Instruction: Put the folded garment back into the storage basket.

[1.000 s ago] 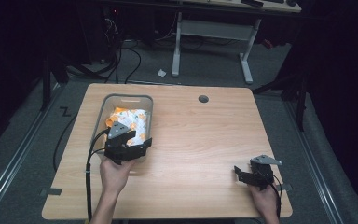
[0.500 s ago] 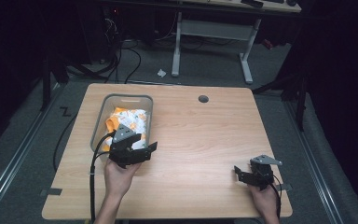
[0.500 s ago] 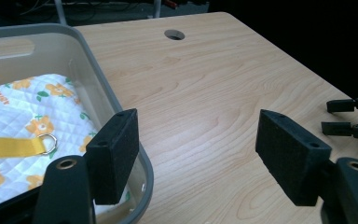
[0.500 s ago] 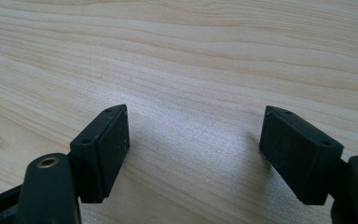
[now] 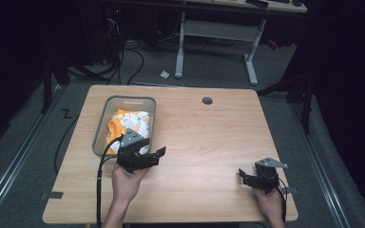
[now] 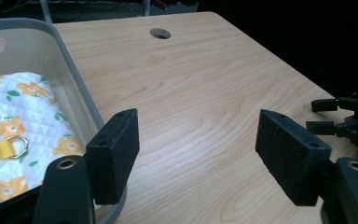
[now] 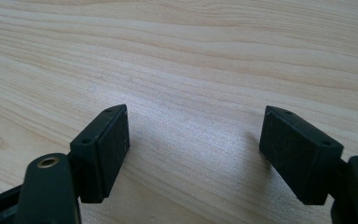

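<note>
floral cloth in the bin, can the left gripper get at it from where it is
Probably yes: the left gripper is open and empty beside the bin, whose top is open, and nothing covers the floral cloth.

- A lab or test room set up for recording, kept dark beyond a lit wooden table (image 5: 209, 142).
- Grey carpet floor (image 5: 24, 142) carries tape marks and a metal rail along each side of the table.
- Black cables (image 5: 128, 61) trail across the floor towards equipment in the shadows behind.
- A second desk on a white metal frame (image 5: 218, 33) stands at the back.
- The table has a cable hole (image 5: 207, 100), like office furniture.
</note>
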